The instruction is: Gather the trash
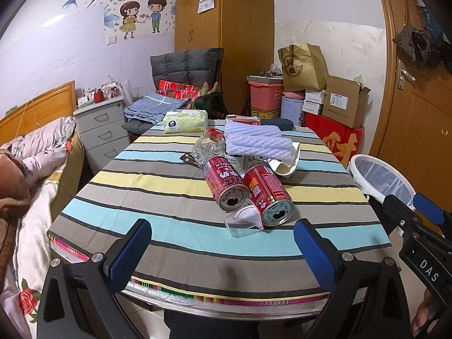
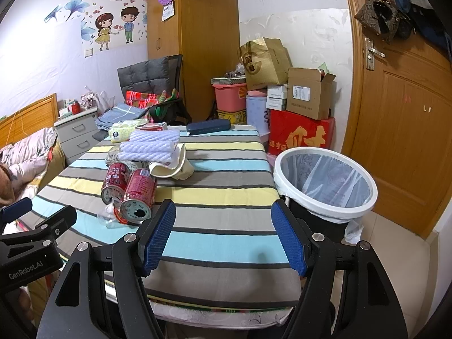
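The left claw (image 1: 221,250) hangs over the near edge of the counter (image 1: 158,186), its blue fingers spread wide with nothing between them. Straight ahead of it lie two red cans on their sides, one can (image 1: 223,182) slightly left and the other can (image 1: 268,195) touching it on the right, both with their opened tops facing the claw. A crumpled bit of clear plastic (image 1: 243,220) sits against the can tops, nearest the claw. Beyond the cans are a squashed clear bottle (image 1: 206,147), a white paper cup (image 1: 288,161) tipped over, and a folded lilac cloth (image 1: 257,139) resting on top of the heap. A tissue pack (image 1: 185,121) lies at the far edge.

The right claw (image 2: 223,237) is also wide and empty, over the near right part of the counter (the cans lie ahead to its left). Just to its right, beside the counter's edge, stands a bin (image 2: 325,183) with a white rim and a clear liner, on the floor.
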Demonstrator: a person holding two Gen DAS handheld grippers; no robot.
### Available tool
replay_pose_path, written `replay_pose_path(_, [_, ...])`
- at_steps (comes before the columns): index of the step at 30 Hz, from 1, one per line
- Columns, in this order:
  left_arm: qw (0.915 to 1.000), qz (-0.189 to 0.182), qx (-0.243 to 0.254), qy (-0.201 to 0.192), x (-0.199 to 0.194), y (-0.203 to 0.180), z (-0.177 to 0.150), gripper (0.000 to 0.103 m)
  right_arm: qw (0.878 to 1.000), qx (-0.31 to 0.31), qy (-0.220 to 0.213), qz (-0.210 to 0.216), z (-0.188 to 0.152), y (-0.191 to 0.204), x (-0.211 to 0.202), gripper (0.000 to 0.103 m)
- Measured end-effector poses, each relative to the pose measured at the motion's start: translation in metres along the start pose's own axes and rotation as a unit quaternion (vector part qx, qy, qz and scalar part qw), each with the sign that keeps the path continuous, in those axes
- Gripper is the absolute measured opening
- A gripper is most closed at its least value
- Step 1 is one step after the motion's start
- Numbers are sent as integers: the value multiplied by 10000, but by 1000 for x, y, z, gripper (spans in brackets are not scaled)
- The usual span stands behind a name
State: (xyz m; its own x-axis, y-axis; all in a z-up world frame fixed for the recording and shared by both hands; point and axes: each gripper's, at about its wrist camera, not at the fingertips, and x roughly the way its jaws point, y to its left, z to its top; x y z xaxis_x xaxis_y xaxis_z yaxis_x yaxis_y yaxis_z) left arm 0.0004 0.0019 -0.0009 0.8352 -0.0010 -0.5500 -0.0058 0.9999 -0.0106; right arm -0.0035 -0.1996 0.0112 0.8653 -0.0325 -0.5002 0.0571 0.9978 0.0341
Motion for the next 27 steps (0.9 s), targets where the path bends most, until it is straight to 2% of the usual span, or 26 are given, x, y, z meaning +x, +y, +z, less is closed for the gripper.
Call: replay_pose_path(27, [10000,-1,-30,-5,-2,4,3,102,10000,-15,-34,-33,0,2,-3,72])
